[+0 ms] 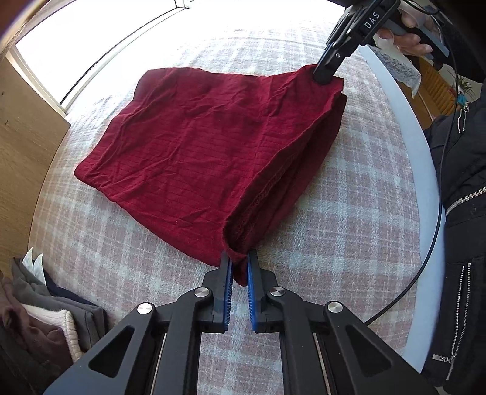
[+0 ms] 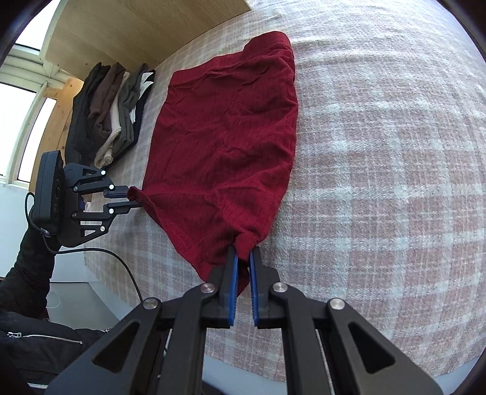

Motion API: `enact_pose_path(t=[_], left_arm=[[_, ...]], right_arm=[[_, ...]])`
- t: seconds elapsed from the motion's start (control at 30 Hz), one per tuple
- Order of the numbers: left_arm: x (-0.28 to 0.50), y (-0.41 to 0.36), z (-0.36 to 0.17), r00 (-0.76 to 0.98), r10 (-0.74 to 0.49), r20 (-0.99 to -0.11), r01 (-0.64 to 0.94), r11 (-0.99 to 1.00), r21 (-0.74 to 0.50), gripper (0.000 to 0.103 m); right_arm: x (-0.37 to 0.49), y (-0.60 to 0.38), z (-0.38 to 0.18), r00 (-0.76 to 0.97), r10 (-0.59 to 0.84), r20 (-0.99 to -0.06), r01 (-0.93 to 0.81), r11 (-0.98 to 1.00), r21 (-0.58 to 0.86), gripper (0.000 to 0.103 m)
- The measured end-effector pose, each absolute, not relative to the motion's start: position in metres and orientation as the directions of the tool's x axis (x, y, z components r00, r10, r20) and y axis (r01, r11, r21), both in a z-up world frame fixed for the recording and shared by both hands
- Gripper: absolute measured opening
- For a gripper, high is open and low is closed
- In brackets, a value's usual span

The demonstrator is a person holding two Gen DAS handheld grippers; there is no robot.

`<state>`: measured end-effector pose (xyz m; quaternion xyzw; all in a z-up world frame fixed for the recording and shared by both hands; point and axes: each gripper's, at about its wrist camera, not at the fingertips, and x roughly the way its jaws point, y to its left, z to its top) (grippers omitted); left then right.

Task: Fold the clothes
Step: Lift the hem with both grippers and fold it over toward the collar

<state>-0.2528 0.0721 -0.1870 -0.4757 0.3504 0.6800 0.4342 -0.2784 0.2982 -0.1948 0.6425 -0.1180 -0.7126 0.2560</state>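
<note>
A dark red ribbed garment (image 1: 197,145) lies partly folded on a pink-and-white checked cloth (image 1: 349,243). My left gripper (image 1: 240,258) is shut on its near corner, with fabric pinched between the blue pads. My right gripper (image 1: 323,77) is shut on the far right corner and lifts that edge slightly. In the right wrist view the garment (image 2: 227,136) stretches away from my right gripper (image 2: 243,253), which pinches one corner, while my left gripper (image 2: 133,199) holds the corner at the left.
A stack of folded clothes (image 2: 112,112) in brown, cream, grey and black sits at the cloth's edge by a wooden panel (image 2: 136,27); it also shows in the left wrist view (image 1: 45,319). The white table rim (image 1: 425,182) and the person's black jacket (image 1: 464,212) are on the right.
</note>
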Motion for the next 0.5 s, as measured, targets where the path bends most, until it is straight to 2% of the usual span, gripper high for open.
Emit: enact_pose_path(t=[0.4, 0.5], left_arm=[[-0.255, 0.049, -0.145, -0.220, 0.366, -0.904, -0.893, -0.448, 0.036, 0.007], [-0.263, 0.047, -0.155, -0.202, 0.360, -0.911, -0.887, -0.461, 0.015, 0.007]], right_arm=[[-0.292, 0.316, -0.178, -0.035, -0.648, -0.761, 0.119, -0.758, 0.641, 0.007], [-0.292, 0.321, -0.184, -0.001, -0.602, -0.799, 0.122, -0.793, 0.597, 0.007]])
